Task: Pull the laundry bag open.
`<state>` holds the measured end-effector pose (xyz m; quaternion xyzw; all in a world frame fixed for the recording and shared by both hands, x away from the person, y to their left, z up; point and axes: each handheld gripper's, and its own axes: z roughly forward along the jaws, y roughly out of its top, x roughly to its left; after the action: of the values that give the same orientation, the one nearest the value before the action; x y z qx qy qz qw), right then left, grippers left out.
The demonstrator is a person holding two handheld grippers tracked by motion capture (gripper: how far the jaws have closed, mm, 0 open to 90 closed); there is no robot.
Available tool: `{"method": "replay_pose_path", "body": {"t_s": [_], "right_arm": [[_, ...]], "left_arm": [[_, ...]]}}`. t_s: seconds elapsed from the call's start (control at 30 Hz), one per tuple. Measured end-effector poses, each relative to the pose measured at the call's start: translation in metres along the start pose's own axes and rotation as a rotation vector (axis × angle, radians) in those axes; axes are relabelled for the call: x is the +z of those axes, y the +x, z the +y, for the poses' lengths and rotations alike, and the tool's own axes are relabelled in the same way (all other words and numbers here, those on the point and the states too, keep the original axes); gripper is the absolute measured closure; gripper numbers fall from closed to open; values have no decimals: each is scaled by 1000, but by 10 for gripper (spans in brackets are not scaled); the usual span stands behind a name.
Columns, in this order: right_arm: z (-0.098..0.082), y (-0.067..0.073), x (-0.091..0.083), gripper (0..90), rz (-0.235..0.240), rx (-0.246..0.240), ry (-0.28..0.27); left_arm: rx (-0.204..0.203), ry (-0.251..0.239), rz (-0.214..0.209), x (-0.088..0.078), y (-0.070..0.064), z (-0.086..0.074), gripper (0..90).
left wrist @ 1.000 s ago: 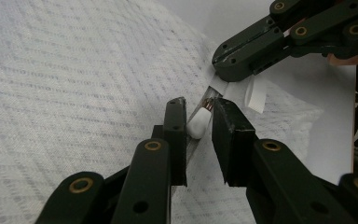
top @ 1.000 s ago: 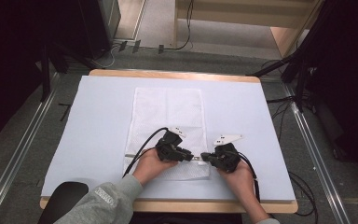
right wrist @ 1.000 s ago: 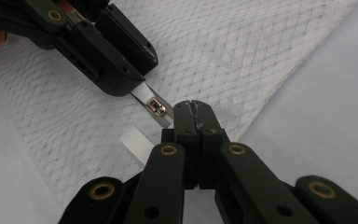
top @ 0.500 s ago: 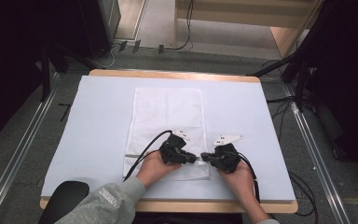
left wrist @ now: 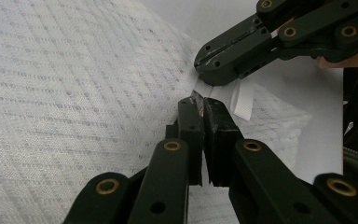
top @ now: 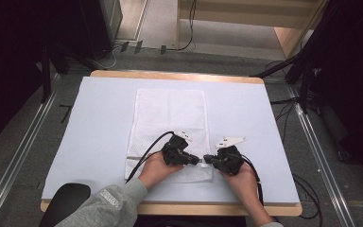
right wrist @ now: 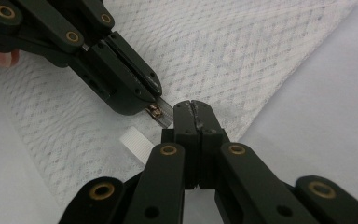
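I have both tools down at one corner of the white mesh bag [top: 169,113], which lies flat on the worktop [top: 99,123] and stretches away beyond the fingers. The left gripper [top: 196,161] and the right gripper [top: 207,160] point at each other, their tips almost touching. The left gripper's fingers have just been closing and now stand together, with no gap that I can see in the left gripper view. Between their very tips sits a small metal zip pull [right wrist: 157,112], which shows best from the right gripper view, just to the left of my right fingers. The right gripper's fingers are pressed tight together as well. From the left gripper view they come in from above and to the right of my left fingers and pinch the edge of the bag where a short white tape tab [left wrist: 240,100] sticks out. That tab lies directly below the right fingers and just beside the left ones. In the right gripper view the same tab rests on the mesh to the left of the closed fingers, under the left tool. The mesh near both pairs of fingers rises slightly into a soft ridge, and the rest of the bag lies smooth.
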<state>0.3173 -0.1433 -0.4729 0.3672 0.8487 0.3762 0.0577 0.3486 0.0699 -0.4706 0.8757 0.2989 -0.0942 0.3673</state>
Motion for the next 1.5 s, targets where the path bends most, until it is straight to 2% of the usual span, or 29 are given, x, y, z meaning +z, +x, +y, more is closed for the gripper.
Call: {"method": "replay_pose_path", "body": {"t_s": [0.1, 0.23, 0.3, 0.47, 0.57, 0.9, 1.23, 1.5], "right_arm": [[-1, 0, 0, 900, -2, -28, -4], [0, 1, 1, 900, -1, -31, -1], [-1, 0, 0, 900, 3, -38, -2], [0, -1, 1, 900, 11, -43, -2], [0, -1, 1, 900, 13, -44, 0], [-1, -3, 1, 900, 33, -43, -1], [-1, -5, 2, 900, 54, -46, -9], [-1, -6, 1, 900, 61, -52, -6]], "left_arm": [[-7, 1, -9, -1, 2, 0, 878], [-30, 3, -25, -2, 4, 1, 878], [-24, 9, -26, -3, 4, 1, 879], [-22, 19, -17, -6, 5, 0, 879], [-36, 18, -17, -11, 8, -1, 879], [-61, 14, -35, -16, 10, -6, 878], [-68, 22, -39, -21, 11, -8, 878], [-84, 22, -34, -32, 15, -12, 878]]}}
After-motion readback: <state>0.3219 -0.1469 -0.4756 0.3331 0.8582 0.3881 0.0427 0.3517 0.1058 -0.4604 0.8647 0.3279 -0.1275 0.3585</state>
